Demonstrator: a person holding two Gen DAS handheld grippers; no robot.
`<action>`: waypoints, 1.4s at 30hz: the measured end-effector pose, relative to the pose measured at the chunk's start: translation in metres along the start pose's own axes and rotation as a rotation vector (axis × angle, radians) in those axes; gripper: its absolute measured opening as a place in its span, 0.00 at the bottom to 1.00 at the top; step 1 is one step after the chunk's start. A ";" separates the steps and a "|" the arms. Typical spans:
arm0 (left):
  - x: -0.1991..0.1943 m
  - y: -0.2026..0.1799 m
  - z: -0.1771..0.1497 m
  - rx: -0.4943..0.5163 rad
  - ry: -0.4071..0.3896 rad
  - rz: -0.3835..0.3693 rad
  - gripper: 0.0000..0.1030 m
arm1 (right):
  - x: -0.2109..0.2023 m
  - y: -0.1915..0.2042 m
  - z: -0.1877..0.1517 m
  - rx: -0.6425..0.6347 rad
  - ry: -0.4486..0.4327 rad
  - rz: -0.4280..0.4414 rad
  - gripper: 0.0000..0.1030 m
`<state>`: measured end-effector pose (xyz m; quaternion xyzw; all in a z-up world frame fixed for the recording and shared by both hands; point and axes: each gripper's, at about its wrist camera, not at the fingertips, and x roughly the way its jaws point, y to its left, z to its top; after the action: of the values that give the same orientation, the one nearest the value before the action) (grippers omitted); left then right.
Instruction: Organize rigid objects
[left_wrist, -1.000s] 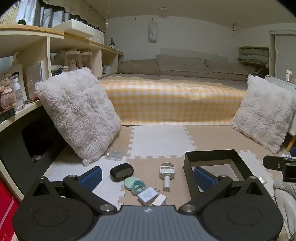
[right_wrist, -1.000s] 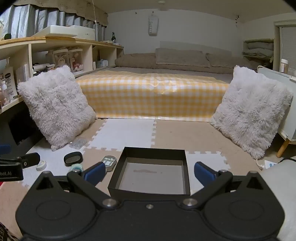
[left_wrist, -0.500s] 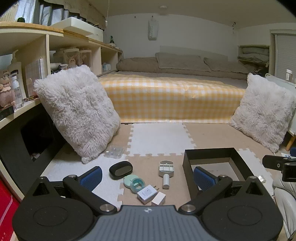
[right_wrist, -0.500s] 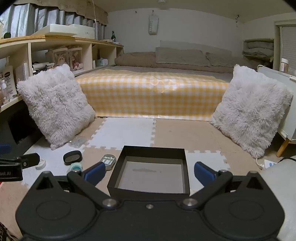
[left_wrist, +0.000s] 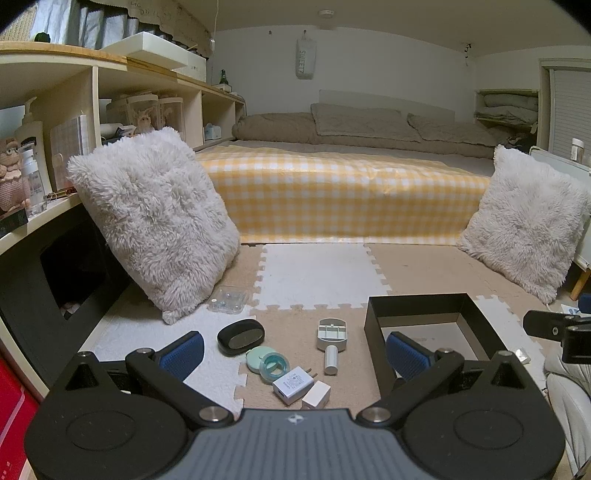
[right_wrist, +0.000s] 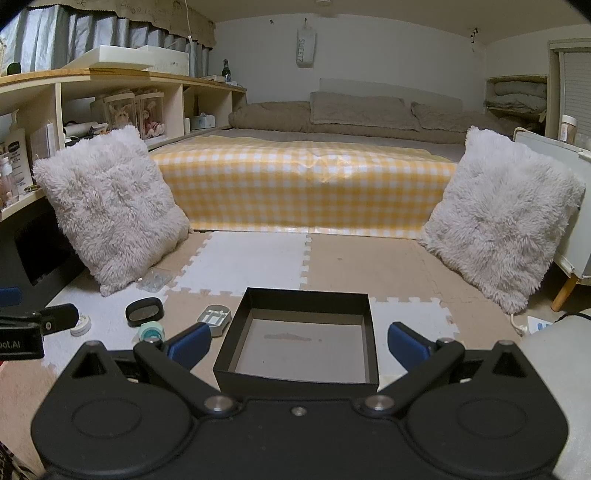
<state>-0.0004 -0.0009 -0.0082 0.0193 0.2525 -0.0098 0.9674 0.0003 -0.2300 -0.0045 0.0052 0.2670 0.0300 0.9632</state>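
An empty black open box (right_wrist: 299, 339) sits on the foam floor mat; it also shows in the left wrist view (left_wrist: 428, 325). Left of it lie a black oval case (left_wrist: 241, 336), a mint round case (left_wrist: 264, 361), a white charger (left_wrist: 293, 384), a small white cube (left_wrist: 316, 394), a grey handled piece (left_wrist: 331, 336) and a clear plastic case (left_wrist: 227, 300). My left gripper (left_wrist: 293, 350) is open and empty above these items. My right gripper (right_wrist: 297, 341) is open and empty, straddling the box.
Two fluffy white pillows (left_wrist: 155, 218) (right_wrist: 502, 218) lean at left and right. A bed with a yellow checked cover (right_wrist: 303, 188) is behind. A shelf unit (left_wrist: 55, 122) runs along the left. A small white round item (right_wrist: 80, 325) lies near the left gripper.
My left gripper has drifted slightly back and up, so the items sit a little higher in view. My right gripper has barely moved.
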 end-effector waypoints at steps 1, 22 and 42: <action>0.000 0.000 0.000 0.000 0.000 -0.001 1.00 | 0.000 0.000 0.000 0.000 0.000 0.000 1.00; 0.000 0.001 0.002 -0.003 0.005 -0.001 1.00 | 0.001 -0.001 -0.001 0.000 0.005 -0.002 1.00; 0.001 0.001 0.002 -0.004 0.006 -0.003 1.00 | 0.001 0.000 -0.001 0.000 0.008 -0.002 1.00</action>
<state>0.0013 0.0002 -0.0066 0.0170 0.2556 -0.0105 0.9666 0.0011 -0.2300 -0.0059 0.0046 0.2710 0.0289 0.9621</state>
